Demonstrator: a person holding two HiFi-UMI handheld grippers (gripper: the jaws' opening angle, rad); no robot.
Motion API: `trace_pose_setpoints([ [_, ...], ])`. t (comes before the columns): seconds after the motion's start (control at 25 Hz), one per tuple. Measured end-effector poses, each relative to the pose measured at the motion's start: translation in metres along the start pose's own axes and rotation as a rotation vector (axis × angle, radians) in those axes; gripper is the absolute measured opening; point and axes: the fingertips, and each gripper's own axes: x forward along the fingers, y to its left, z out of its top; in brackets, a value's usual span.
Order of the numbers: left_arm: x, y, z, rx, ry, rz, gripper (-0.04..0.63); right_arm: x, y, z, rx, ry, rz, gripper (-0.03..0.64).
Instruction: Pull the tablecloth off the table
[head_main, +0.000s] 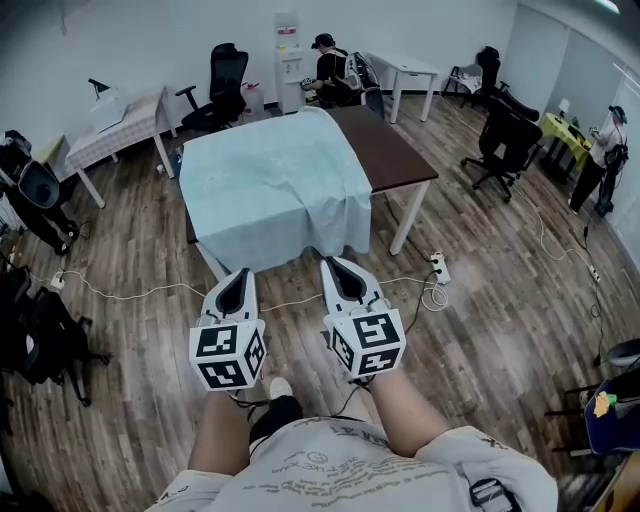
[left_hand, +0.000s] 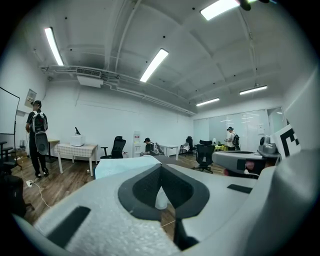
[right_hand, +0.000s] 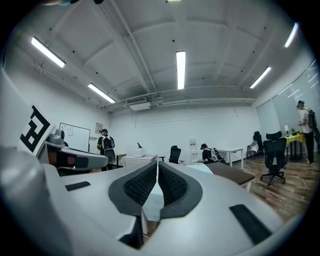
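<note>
Seen from the head camera, the left gripper (head_main: 236, 275) and the right gripper (head_main: 335, 263) were held side by side over the wood floor (head_main: 130, 330), just short of the near edge of the table (head_main: 390, 155). The pale blue tablecloth (head_main: 270, 185) lay spread over the table's left part and hung down its near side, while the brown top showed bare on the right. Only this view showed a white power strip (head_main: 438, 268) on the floor by the near right table leg, and black office chairs (head_main: 222, 85) near the far wall, where a seated person (head_main: 328, 75) was.

The left gripper view showed its fingers closed together with nothing between them, the tablecloth beyond them and apart from them. It alone showed the long ceiling lights (left_hand: 154, 65) and a standing person (left_hand: 37, 137) at the far left.

The right gripper view showed that gripper's fingers likewise pressed together and empty. It alone brought in a whiteboard (right_hand: 74, 136) on the left wall, and the bare brown tabletop stretched off to the right.
</note>
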Motion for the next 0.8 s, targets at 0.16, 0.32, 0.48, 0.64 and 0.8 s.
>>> trace_pose_setpoints([
  [0.16,0.013,0.003,-0.007,-0.005,0.013,-0.004,0.011,0.009,-0.004,-0.006,0.002,0.008,0.012,0.015],
  [0.32,0.032,0.005,-0.015,-0.008,0.025,-0.017,0.011,0.022,-0.013,-0.014,0.009,0.015,0.008,0.015],
  [0.48,0.056,0.006,-0.020,-0.007,0.038,-0.036,0.012,0.037,-0.024,-0.019,0.006,0.021,0.000,0.015],
  [0.64,0.084,0.011,-0.018,-0.013,0.036,-0.048,0.011,0.060,-0.039,-0.018,-0.016,0.016,-0.014,0.016],
  [0.8,0.117,0.024,-0.018,-0.004,0.045,-0.050,0.011,0.090,-0.052,-0.018,-0.020,0.013,-0.021,0.015],
])
